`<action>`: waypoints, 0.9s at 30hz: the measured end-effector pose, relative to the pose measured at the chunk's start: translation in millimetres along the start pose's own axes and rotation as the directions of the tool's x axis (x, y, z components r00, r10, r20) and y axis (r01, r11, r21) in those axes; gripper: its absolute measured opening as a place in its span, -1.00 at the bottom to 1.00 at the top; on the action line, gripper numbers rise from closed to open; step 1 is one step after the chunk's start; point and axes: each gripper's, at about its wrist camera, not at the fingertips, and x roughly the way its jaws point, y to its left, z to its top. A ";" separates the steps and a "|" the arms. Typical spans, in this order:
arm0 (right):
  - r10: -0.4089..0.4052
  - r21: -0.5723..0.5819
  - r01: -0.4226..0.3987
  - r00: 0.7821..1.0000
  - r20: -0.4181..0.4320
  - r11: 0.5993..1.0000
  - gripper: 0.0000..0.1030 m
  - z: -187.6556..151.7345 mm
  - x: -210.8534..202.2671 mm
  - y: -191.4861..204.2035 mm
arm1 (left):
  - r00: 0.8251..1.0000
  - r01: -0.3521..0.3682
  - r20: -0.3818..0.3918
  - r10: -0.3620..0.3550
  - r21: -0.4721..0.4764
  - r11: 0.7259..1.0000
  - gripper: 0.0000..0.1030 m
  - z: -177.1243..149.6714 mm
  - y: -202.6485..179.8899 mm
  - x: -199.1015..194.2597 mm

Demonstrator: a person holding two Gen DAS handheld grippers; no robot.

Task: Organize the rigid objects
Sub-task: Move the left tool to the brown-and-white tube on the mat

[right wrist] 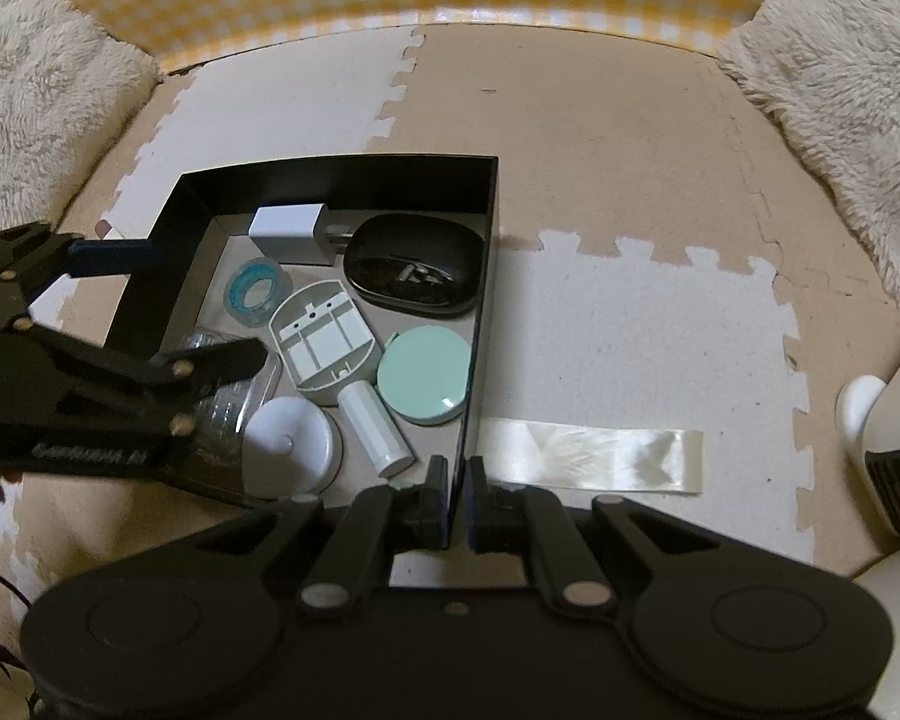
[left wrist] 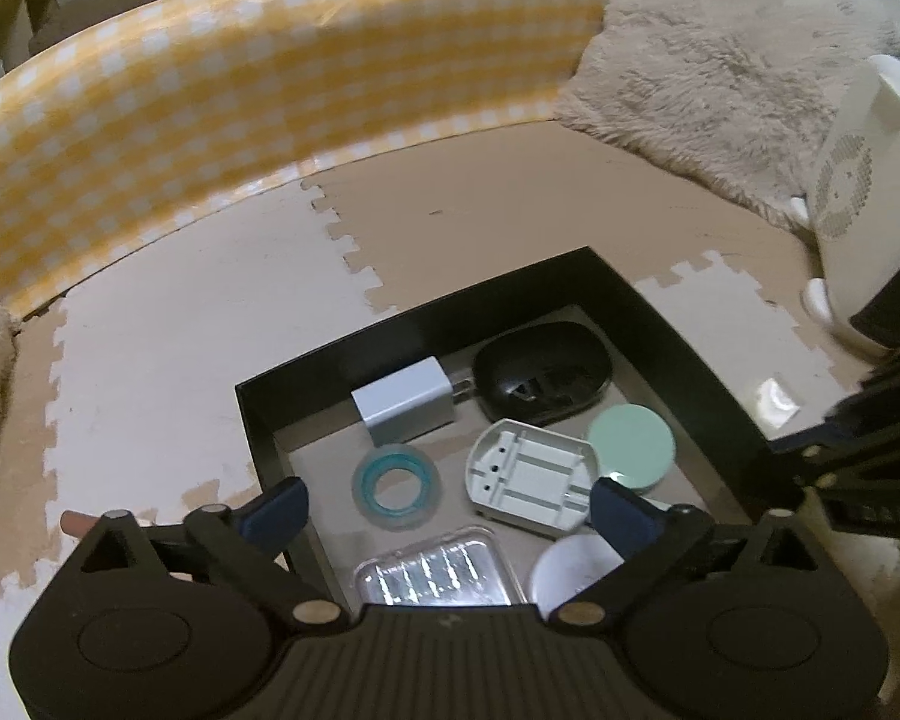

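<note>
Box black, rigid; right claw pinches its thin wall, left claw spread

Both wrist views look steeply down, close, sharing the black box.

Box sits on the floor mat, cloth-covered wall behind it. In the box, seen from the right wrist: charger far left, mouse right of it. Tape roll in front of charger. Bracket centre, round case at its right against the box wall. Cylinder and puck nearest. Tape strip on the mat, right of the box.
</note>
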 end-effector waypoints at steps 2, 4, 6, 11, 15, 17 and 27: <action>0.000 0.000 0.000 1.000 0.000 1.000 -0.89 0.0 0.1 0.1 | 1.000 0.000 0.001 0.000 -0.001 1.000 0.99 -1.3 -1.5 -5.0; -0.001 -0.002 0.001 1.000 0.000 1.000 -0.88 -0.2 -0.1 0.4 | 1.000 0.000 0.004 0.000 -0.003 1.000 1.00 -3.1 -2.6 -9.5; -0.001 -0.004 0.001 1.000 -0.002 1.000 -0.88 -0.5 0.1 0.5 | 1.000 -0.003 0.007 0.003 -0.011 1.000 1.00 -5.1 -3.2 -14.7; -0.004 -0.007 0.004 1.000 -0.004 1.000 -0.88 -0.6 0.7 0.9 | 0.999 0.008 0.034 -0.007 -0.025 1.000 1.00 -9.0 -3.4 -30.6; -0.005 -0.008 0.005 1.000 -0.004 1.000 -0.88 -1.0 0.8 1.1 | 0.998 0.029 0.055 -0.027 -0.040 0.999 1.00 -12.0 -0.7 -42.7; -0.006 -0.009 0.006 1.000 -0.004 1.000 -0.88 -1.1 0.8 1.4 | 0.997 0.033 0.065 -0.029 -0.051 0.998 1.00 -14.1 2.4 -48.4; -0.014 -0.019 0.013 1.000 -0.013 1.000 -0.87 -1.6 2.5 2.5 | 0.988 -0.011 0.151 0.037 -0.166 0.986 1.00 -19.1 48.6 -73.7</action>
